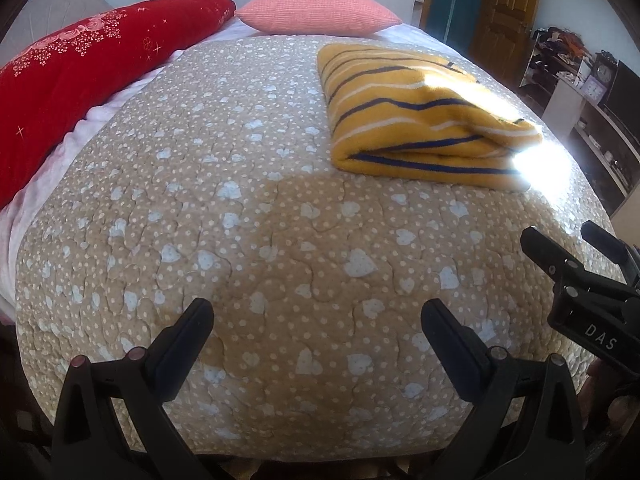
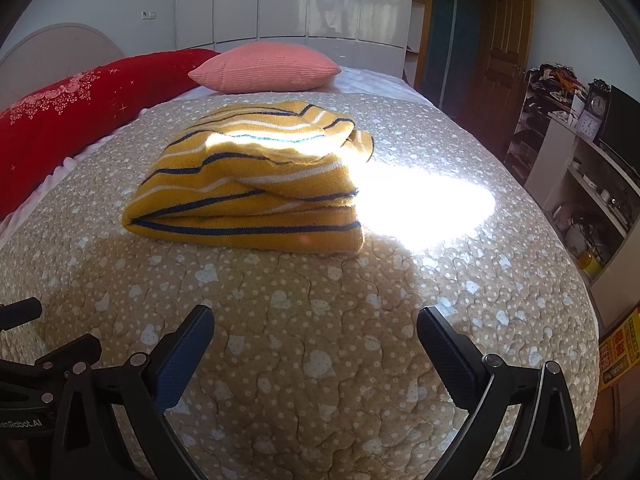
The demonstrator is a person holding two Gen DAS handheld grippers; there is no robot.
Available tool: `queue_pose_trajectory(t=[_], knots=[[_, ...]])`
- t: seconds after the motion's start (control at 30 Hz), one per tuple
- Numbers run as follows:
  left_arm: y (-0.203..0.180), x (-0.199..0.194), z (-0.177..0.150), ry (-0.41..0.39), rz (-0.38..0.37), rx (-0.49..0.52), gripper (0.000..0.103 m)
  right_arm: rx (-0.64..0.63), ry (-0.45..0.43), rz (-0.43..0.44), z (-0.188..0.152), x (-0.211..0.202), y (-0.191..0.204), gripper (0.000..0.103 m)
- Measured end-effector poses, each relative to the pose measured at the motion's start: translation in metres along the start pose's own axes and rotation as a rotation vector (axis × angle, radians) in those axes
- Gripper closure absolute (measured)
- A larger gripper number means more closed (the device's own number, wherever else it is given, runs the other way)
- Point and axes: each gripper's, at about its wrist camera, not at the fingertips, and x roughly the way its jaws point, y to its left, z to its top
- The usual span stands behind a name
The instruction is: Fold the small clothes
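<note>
A yellow knit garment with dark blue and white stripes (image 1: 416, 120) lies folded in a thick stack on the beige heart-print quilt (image 1: 240, 240), partly in bright sun. It also shows in the right wrist view (image 2: 248, 184). My left gripper (image 1: 316, 320) is open and empty, low over the quilt's near edge, well short of the garment. My right gripper (image 2: 314, 328) is open and empty, also near the front edge, with the garment ahead of it. The right gripper also shows in the left wrist view (image 1: 568, 252) at the right edge.
A long red pillow (image 1: 80, 80) lies along the left side of the bed. A pink cushion (image 1: 316, 10) sits at the far end. Shelves with clocks and clutter (image 2: 592, 152) stand right of the bed. A wooden door (image 2: 508, 60) is beyond.
</note>
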Motion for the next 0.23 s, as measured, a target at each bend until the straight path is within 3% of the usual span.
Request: queue_pose_trajectory(t=[0.23], knots=[[0.0037, 0.0024, 0.0015, -0.009, -0.020, -0.004, 0.000, -0.019, 0.006, 0.015, 0.0047, 0.0072, 0.0069, 0.000]])
